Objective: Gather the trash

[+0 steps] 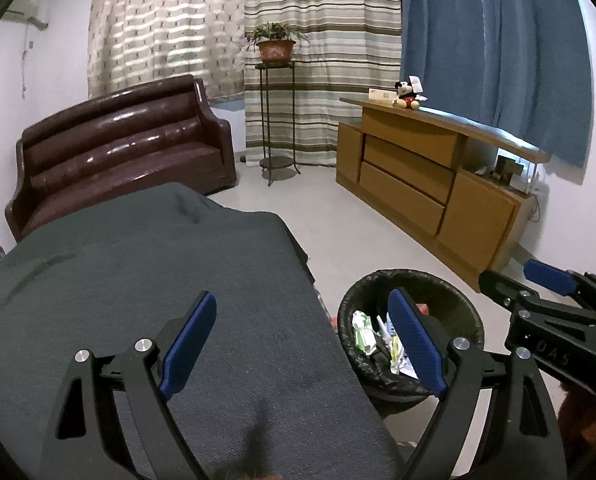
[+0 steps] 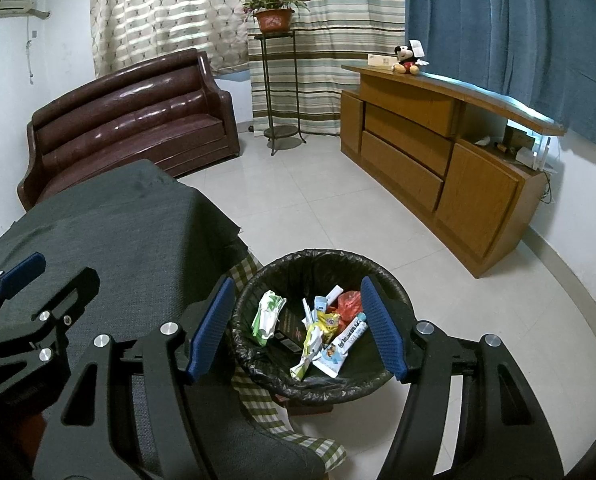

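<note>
Left wrist view: the left gripper (image 1: pixel 312 344) is held wide, empty, over the dark grey cloth-covered table (image 1: pixel 138 280). Right wrist view: the right gripper (image 2: pixel 298 328) is spread wide, empty, above the black bag-lined round bin (image 2: pixel 318 264) containing crumpled wrappers (image 2: pixel 322 332).

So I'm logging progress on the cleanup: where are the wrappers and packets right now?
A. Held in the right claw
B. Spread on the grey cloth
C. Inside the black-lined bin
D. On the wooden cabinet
C: the wrappers and packets lie together inside the black-lined bin on the floor, while the right claw hangs open above it with nothing between its fingers.
</note>
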`<state>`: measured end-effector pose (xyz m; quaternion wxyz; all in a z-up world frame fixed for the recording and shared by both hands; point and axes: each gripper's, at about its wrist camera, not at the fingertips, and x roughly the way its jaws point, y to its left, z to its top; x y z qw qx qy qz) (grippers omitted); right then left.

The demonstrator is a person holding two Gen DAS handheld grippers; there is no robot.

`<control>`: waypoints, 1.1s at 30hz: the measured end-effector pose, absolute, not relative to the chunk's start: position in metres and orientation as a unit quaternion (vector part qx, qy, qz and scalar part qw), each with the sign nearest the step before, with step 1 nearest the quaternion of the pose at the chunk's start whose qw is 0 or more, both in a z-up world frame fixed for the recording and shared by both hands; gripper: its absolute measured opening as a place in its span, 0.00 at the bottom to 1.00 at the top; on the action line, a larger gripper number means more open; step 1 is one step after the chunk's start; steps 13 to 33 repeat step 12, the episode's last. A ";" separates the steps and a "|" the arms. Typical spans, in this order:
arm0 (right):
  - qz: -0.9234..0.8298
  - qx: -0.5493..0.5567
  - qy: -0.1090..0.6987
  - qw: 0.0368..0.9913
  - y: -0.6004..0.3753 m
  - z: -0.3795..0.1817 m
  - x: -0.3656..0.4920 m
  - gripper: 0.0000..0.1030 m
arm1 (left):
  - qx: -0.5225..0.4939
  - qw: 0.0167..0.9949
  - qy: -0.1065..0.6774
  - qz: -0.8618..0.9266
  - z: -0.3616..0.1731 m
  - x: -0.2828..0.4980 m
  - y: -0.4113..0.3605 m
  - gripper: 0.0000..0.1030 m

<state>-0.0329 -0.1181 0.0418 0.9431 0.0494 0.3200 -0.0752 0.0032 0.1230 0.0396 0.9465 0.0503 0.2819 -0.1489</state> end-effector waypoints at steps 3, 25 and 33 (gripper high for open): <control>-0.075 0.050 0.320 0.943 -0.118 0.042 -0.033 0.62 | 0.049 0.946 0.285 -0.149 0.038 0.005 0.122 0.83; -0.075 0.049 0.322 0.943 -0.118 0.042 -0.033 0.62 | 0.029 0.940 0.311 -0.138 0.034 0.015 0.128 0.83; -0.075 0.049 0.322 0.943 -0.118 0.042 -0.033 0.62 | 0.029 0.940 0.311 -0.138 0.034 0.015 0.128 0.83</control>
